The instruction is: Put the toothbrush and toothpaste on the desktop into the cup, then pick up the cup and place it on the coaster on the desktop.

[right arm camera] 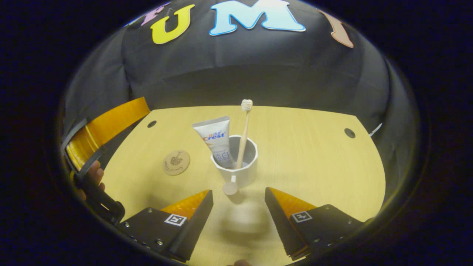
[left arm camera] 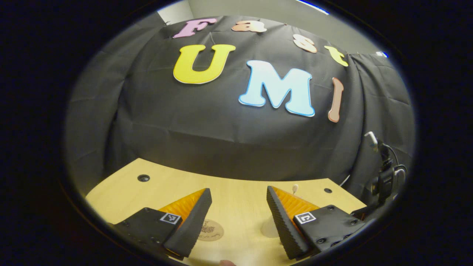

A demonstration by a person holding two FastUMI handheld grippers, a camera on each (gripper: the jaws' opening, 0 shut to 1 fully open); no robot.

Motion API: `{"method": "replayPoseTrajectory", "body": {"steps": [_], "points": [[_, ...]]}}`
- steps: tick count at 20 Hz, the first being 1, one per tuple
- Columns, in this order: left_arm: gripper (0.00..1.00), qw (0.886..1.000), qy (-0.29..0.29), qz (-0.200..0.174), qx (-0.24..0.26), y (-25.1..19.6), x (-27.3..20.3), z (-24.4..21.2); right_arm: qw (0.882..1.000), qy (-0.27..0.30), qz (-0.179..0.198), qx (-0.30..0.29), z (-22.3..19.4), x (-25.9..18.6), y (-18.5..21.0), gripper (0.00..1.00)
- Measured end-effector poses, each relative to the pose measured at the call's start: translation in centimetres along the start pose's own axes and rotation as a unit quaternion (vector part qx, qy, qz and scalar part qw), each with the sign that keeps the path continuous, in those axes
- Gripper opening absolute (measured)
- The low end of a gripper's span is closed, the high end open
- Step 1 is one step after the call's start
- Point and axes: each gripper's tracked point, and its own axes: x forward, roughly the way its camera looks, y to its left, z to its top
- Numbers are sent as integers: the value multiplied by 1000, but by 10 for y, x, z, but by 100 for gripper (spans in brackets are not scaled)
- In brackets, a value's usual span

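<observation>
Brush (right arm camera: pixel 244 133) & paste (right arm camera: pixel 217 142) lean inside the cup (right arm camera: pixel 238 162), so loading's done imo. Right gripper (right arm camera: pixel 238 207) spread wide, lined up w/ cup; coaster (right arm camera: pixel 176 162) waits beside. Left gripper (left arm camera: pixel 239 212) spread too, prob idle.

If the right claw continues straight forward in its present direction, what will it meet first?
Probably the cup: the right claw is open and aimed at it, with its small round handle knob nearest. The toothpaste and toothbrush stand inside it. Depth is uncertain.
</observation>
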Motion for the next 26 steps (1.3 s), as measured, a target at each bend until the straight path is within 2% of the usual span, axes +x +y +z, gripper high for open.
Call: {"method": "replayPoseTrajectory", "body": {"steps": [3,7,19,20,22,23,24,25,26], "points": [[95,1000,5,22,2,15,-13,0,1000,19,-7,-20,-3,16,4,87],[96,1000,10,27,-11,23,-34,0,997,58,-23,-37,-12,36,3,87],[96,998,40,42,-25,42,-68,-19,989,144,-27,-28,-20,66,-1,85],[96,998,40,44,-25,44,-69,-18,988,151,-26,-25,-22,68,0,76],[96,998,42,48,-24,47,-71,-19,987,161,-26,-12,-23,69,-1,73],[96,998,41,49,-26,48,-72,-19,986,163,-25,-5,-24,69,0,65],[99,998,41,49,-29,49,-74,-20,986,162,-27,-3,-22,69,-2,53],[99,997,42,50,-33,48,-75,-19,987,159,-33,-2,-25,71,-4,54],[96,997,44,50,-35,49,-75,-21,986,160,-44,6,-22,71,-7,37]]}}
